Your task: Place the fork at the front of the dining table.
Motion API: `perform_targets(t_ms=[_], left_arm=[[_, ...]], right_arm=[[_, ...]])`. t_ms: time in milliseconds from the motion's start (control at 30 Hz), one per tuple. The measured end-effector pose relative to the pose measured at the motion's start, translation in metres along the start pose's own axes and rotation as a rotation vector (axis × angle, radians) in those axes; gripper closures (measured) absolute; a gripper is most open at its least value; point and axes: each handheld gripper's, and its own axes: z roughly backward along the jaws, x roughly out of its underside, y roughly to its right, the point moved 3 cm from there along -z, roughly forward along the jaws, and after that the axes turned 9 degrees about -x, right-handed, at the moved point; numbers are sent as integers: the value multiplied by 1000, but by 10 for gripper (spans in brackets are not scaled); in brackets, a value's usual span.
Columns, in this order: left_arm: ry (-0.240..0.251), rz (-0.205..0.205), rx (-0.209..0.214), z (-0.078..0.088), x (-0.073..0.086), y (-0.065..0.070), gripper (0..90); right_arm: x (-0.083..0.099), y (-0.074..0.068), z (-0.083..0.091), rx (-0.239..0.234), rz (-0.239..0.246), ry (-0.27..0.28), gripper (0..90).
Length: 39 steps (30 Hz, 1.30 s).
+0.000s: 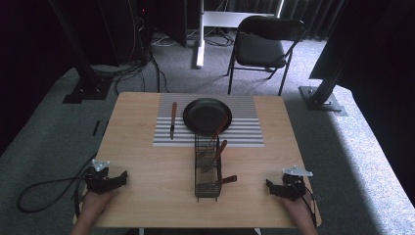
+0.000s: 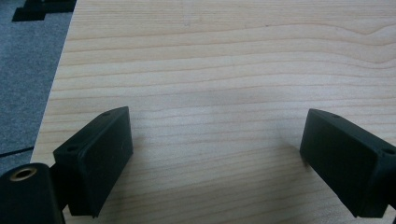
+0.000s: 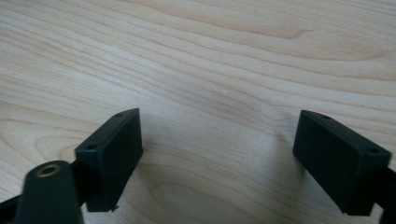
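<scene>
Currently your left claw (image 1: 120,179) rests at the near left of the tabletop (image 1: 147,161), its jaws spread wide with nothing but bare wood between them, as the left gripper view (image 2: 215,154) confirms. Your right claw (image 1: 272,188) rests at the near right, likewise spread with bare wood between the jaws in the right gripper view (image 3: 217,158).

Between your two claws, near the middle of the tabletop, stands a wire caddy (image 1: 207,169), well apart from each claw. Wooden-handled utensils (image 1: 219,147) lean in its far end, and one handle (image 1: 229,179) pokes out of its right side toward your right claw, not touching it.

Beyond the caddy lies a striped mat (image 1: 244,129) carrying a black pan (image 1: 206,115), with a knife (image 1: 172,120) lying on the mat just left of the pan. The caddy's far end touches or overlaps the mat's near edge.
</scene>
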Motion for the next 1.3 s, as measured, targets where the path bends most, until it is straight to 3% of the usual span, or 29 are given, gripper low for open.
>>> perform_targets(t_ms=[67,367,433,567,633,667,833,933,1067,1200,1233,1300], left_arm=[[0,0,0,0,0,0,92],[0,0,0,0,0,0,92],[0,0,0,0,0,0,92],[0,0,0,0,0,0,92],[-1,3,-2,0,0,0,92],[-2,3,-4,0,0,0,92],[-3,3,-4,0,0,0,92],[-2,3,-4,0,0,0,92],[-3,3,-4,0,0,0,92],[-2,3,-4,0,0,0,92],[-2,3,-4,0,0,0,92],[-2,3,-4,0,0,0,92]], right_arm=[[-2,-1,-1,-7,-13,-8,159],[-2,-5,-2,3,12,-3,158],[1,-5,-2,-21,25,6,110],[2,-3,0,28,-8,60,110],[2,1,1,95,-42,101,112],[2,2,0,105,-43,89,112],[-2,-1,-5,138,13,66,138],[-5,-5,-9,71,26,60,139],[-10,-11,-4,21,68,91,150],[-18,-12,7,-15,14,106,114],[-26,-14,17,-51,22,138,114],[-34,-17,22,-101,11,144,114]])
